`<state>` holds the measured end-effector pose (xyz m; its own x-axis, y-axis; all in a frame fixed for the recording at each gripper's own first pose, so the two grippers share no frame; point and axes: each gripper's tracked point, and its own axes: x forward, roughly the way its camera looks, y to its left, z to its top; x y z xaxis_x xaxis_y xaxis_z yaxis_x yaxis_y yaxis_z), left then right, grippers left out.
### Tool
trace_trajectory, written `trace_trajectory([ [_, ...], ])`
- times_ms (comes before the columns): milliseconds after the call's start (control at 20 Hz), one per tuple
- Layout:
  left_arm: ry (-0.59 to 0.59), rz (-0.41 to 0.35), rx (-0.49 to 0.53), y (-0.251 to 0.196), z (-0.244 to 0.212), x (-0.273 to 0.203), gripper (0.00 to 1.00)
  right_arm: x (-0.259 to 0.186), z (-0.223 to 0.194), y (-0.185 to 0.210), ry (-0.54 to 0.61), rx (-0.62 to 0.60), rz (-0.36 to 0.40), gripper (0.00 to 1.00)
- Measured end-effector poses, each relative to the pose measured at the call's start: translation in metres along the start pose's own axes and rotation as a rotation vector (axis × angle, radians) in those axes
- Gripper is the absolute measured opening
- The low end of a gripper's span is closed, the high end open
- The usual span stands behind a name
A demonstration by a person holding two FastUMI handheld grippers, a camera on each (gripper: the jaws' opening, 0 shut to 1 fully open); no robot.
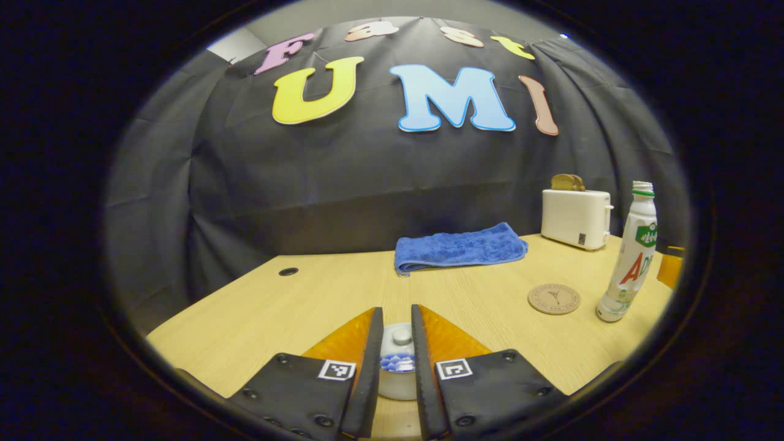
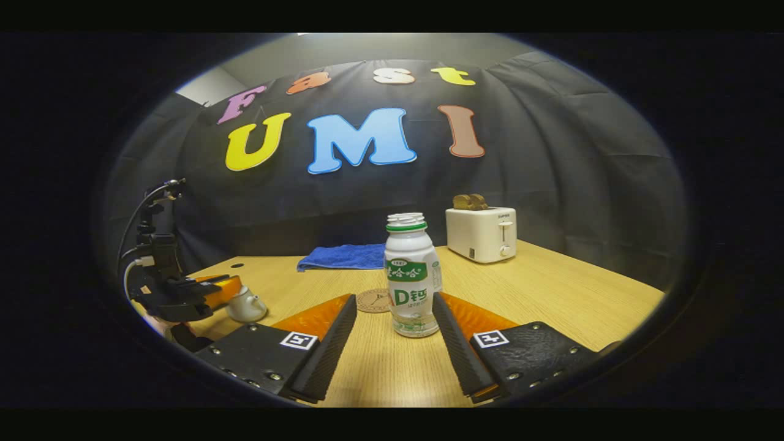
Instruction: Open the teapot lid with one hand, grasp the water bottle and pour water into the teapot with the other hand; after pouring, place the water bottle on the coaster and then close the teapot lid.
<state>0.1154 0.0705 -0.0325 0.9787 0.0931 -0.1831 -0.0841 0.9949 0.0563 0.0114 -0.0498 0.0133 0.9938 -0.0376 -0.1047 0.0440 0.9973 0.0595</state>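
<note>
In the left gripper view we see the left gripper [image 1: 397, 361] narrowly parted around the teapot lid [image 1: 399, 352]; contact unclear. The right gripper view adds the teapot's spout [image 2: 258, 309] and the right gripper [image 2: 395, 343], wide open, flanking the uncapped water bottle [image 2: 411, 275] untouched, coaster [image 2: 373, 301] behind it.

Even, soft overhead light; tabletop [image 1: 294, 306] bright, shadows faint. Strong fisheye bending toward the rims, edges darkened. Left gripper view sharp; right gripper view slightly softer, dimmer. No glare.
</note>
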Motion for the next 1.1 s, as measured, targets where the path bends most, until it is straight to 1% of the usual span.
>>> trace_trajectory([
  [50,0.008,-0.005,0.009,-0.003,0.000,0.007,0.17,0.000,0.001,-0.001,-0.001,0.000,-0.002,0.77],
  [100,0.004,0.001,0.022,-0.002,0.001,0.007,0.20,0.001,0.002,-0.001,-0.002,0.002,-0.004,0.77],
  [150,0.002,0.005,0.009,-0.002,0.002,0.006,0.20,0.001,0.001,-0.002,-0.002,0.002,-0.005,0.75],
  [200,0.000,0.004,0.003,-0.002,0.003,0.006,0.10,0.001,0.001,-0.003,-0.001,0.002,-0.006,0.77],
  [250,0.003,0.004,0.001,-0.003,0.003,0.006,0.14,0.001,0.000,-0.003,-0.001,0.002,-0.008,0.77],
  [300,0.002,0.003,-0.003,-0.003,0.004,0.006,0.10,0.002,0.000,-0.004,0.001,0.002,-0.011,0.77],
  [350,0.000,0.002,-0.004,-0.003,0.004,0.006,0.13,0.003,-0.001,-0.005,0.003,0.002,-0.013,0.78],
  [400,-0.002,-0.002,-0.009,-0.003,0.006,0.005,0.14,0.004,-0.002,-0.005,0.007,0.000,-0.015,0.78],
  [450,-0.005,-0.007,-0.019,-0.002,0.008,0.005,0.10,0.006,-0.002,-0.006,0.011,-0.002,-0.018,0.78],
  [500,-0.005,-0.016,-0.034,-0.002,0.011,0.004,0.14,0.006,-0.003,-0.007,0.014,-0.005,-0.020,0.78],
  [550,-0.009,-0.020,-0.049,-0.001,0.014,0.003,0.09,0.007,-0.004,-0.008,0.017,-0.010,-0.022,0.77],
  [600,-0.015,-0.021,-0.062,0.000,0.018,0.001,0.09,0.009,-0.004,-0.009,0.022,-0.017,-0.024,0.81],
  [650,-0.025,-0.025,-0.070,0.000,0.024,-0.002,0.09,0.010,-0.006,-0.010,0.028,-0.025,-0.026,0.77],
  [700,-0.034,-0.033,-0.081,0.000,0.030,-0.006,0.14,0.011,-0.007,-0.011,0.032,-0.034,-0.027,0.78],
  [750,-0.045,-0.047,-0.096,-0.002,0.037,-0.011,0.09,0.013,-0.008,-0.012,0.036,-0.043,-0.028,0.81],
  [800,-0.051,-0.060,-0.114,-0.003,0.043,-0.015,0.09,0.015,-0.008,-0.013,0.039,-0.053,-0.030,0.77],
  [850,-0.056,-0.071,-0.130,-0.003,0.048,-0.020,0.14,0.018,-0.008,-0.014,0.041,-0.061,-0.035,0.77],
  [900,-0.060,-0.080,-0.145,-0.003,0.052,-0.024,0.14,0.019,-0.008,-0.016,0.043,-0.069,-0.037,0.77],
  [1000,-0.065,-0.103,-0.176,-0.003,0.059,-0.033,0.14,0.024,-0.006,-0.018,0.041,-0.088,-0.043,0.77],
  [1050,-0.069,-0.103,-0.184,-0.001,0.063,-0.038,0.14,0.028,-0.005,-0.019,0.041,-0.100,-0.049,0.81],
  [1100,-0.076,-0.098,-0.185,0.004,0.066,-0.041,0.14,0.031,-0.006,-0.020,0.043,-0.111,-0.050,0.77],
])
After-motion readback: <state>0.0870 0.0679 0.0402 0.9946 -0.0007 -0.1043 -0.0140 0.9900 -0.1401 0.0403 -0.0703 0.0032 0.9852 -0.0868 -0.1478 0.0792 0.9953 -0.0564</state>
